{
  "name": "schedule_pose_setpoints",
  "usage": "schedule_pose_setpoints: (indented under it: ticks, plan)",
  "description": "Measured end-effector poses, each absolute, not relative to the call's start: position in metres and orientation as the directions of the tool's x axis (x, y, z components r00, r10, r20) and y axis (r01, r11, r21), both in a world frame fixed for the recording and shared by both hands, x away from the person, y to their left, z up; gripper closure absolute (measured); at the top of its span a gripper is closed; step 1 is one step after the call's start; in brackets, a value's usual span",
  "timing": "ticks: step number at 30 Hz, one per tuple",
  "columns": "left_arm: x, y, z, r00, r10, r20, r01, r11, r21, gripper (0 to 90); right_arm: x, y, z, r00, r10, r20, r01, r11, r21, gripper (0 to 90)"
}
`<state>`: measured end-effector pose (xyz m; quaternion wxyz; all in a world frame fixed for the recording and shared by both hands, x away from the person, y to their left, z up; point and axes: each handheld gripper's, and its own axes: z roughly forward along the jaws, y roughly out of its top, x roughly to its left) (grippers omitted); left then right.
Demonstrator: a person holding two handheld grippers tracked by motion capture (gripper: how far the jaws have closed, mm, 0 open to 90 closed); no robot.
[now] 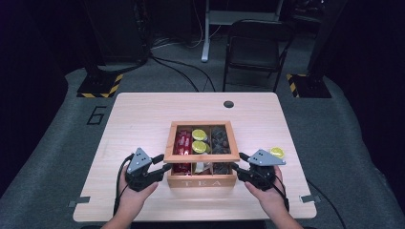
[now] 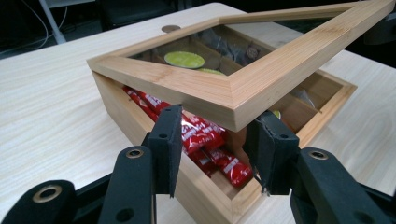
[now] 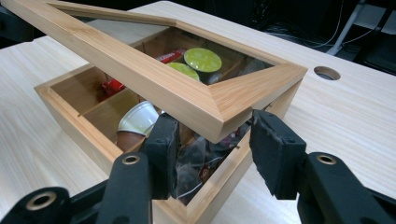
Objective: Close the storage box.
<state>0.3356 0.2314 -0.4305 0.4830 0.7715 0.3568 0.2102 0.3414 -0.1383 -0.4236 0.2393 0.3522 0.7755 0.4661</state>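
Observation:
A wooden tea box point(image 1: 202, 182) stands at the table's front middle. Its glass-windowed lid point(image 1: 202, 157) is raised at the front and hinged at the back. My left gripper point(image 1: 162, 163) is open at the lid's front left corner. In the left gripper view that corner point(image 2: 233, 100) sits over the gap between the jaws of the left gripper point(image 2: 217, 135), above red packets point(image 2: 205, 137). My right gripper point(image 1: 240, 162) is open at the front right corner. That corner point(image 3: 219, 105) hangs over the right gripper point(image 3: 215, 140). A white capsule point(image 3: 137, 119) and dark tea bags point(image 3: 201, 161) lie inside.
Green-topped capsules point(image 1: 199, 135) lie in the box's middle row. A yellow-green capsule point(image 1: 277, 152) sits on the table by my right hand. A cable hole point(image 1: 229, 104) marks the far edge. A folding chair point(image 1: 255, 47) stands beyond the table.

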Motion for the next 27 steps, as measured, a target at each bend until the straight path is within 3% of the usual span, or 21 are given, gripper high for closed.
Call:
schedule_pose_setpoints:
  ticks: [27]
  plan:
    - [0.329, 0.229, -0.467, 0.682, 0.725, -0.100, 0.419, -0.275, 0.865, 55.8, 0.333, -0.137, -0.456, -0.653, 0.757, -0.018, 0.393, 0.359, 0.847, 49.3]
